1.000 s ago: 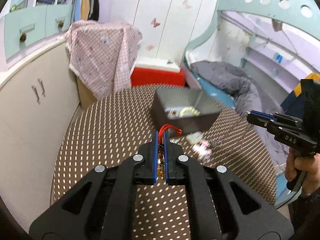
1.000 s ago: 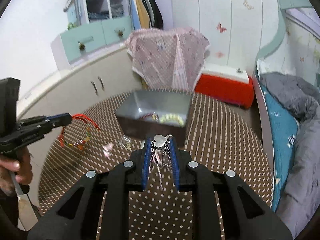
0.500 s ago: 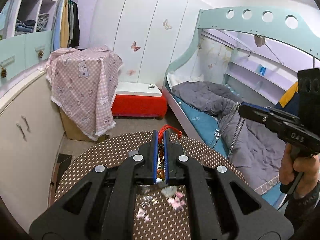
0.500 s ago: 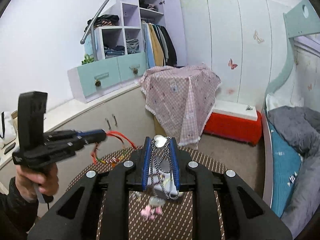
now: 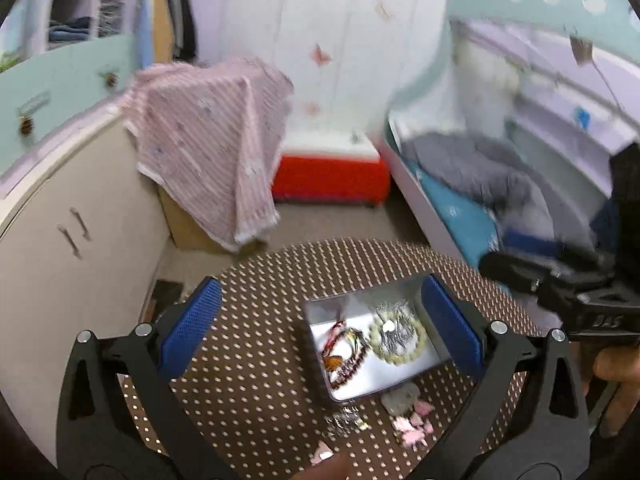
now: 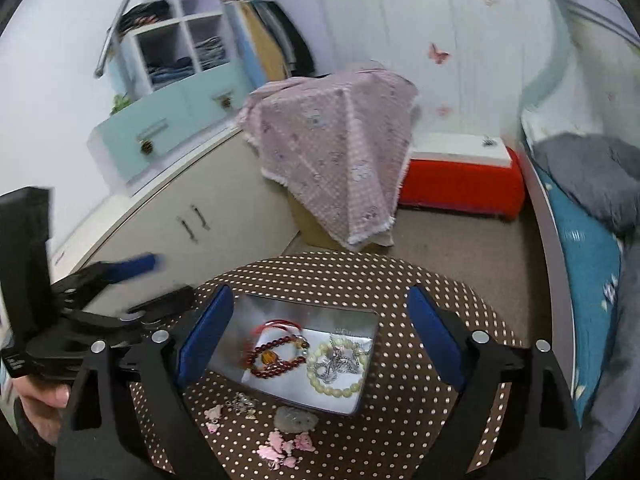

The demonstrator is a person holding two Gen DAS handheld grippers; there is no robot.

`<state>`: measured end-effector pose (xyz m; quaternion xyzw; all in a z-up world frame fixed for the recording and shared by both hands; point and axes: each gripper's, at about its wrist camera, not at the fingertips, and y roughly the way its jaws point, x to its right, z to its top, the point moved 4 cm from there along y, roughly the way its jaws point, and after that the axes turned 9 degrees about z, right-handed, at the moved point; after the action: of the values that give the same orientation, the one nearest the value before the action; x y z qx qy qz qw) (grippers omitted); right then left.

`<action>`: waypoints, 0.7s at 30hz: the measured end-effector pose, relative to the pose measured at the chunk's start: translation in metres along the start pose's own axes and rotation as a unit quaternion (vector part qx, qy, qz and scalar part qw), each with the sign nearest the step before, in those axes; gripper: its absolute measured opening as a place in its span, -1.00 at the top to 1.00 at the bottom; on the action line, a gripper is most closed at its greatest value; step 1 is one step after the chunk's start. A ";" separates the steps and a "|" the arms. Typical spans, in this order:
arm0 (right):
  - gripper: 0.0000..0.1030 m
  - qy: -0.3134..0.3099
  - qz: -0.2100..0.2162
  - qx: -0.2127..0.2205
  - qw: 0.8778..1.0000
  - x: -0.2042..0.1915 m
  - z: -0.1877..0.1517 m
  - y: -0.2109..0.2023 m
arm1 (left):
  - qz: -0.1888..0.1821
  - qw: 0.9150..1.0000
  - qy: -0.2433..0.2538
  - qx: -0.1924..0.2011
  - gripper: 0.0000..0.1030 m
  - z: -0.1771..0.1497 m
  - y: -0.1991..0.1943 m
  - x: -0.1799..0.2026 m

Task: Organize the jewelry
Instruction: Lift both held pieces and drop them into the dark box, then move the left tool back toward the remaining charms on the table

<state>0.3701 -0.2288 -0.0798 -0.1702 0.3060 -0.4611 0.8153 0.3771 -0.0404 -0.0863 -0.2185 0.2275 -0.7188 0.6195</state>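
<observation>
Jewelry, left wrist view: red-bead bracelet [image 5: 346, 354], pale bead bracelet [image 5: 396, 338] and silver chain [image 5: 394, 326] lie inside the metal tin [image 5: 436, 362] on the dotted round table [image 5: 256, 360]; pink charms [image 5: 412, 426] rest outside, just beside the tin. Left gripper [image 5: 320, 324] spread wide, holding nothing. Right wrist view: same pieces in the tin [image 6: 256, 322]; pink charms [image 6: 286, 446] on the table [image 6: 400, 420]. Right gripper [image 6: 320, 332] spread, holding nothing.

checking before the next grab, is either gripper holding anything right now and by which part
Nothing is held. The left hand-held gripper and right hand-held gripper are both wide open above the rectangular silver metal tin, where the silver chain necklace and red cord bracelet lie.
</observation>
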 end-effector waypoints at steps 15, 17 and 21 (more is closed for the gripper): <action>-0.84 0.014 -0.046 0.057 0.997 -0.011 -0.018 -0.053 | 0.052 0.997 -0.049 0.028 -0.90 -0.036 -0.057 -0.035; -0.84 0.016 -0.045 0.058 0.997 -0.014 -0.022 -0.057 | 0.056 0.997 -0.047 0.031 -0.90 -0.040 -0.063 -0.035; -0.84 0.008 -0.054 0.064 0.996 -0.022 -0.032 -0.067 | 0.061 0.997 -0.041 0.038 -0.90 -0.046 -0.074 -0.034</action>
<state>0.2974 -0.2449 -0.0585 -0.1299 0.2729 -0.5244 0.7960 0.2953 0.0054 -0.0801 -0.2099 0.1868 -0.6784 0.6789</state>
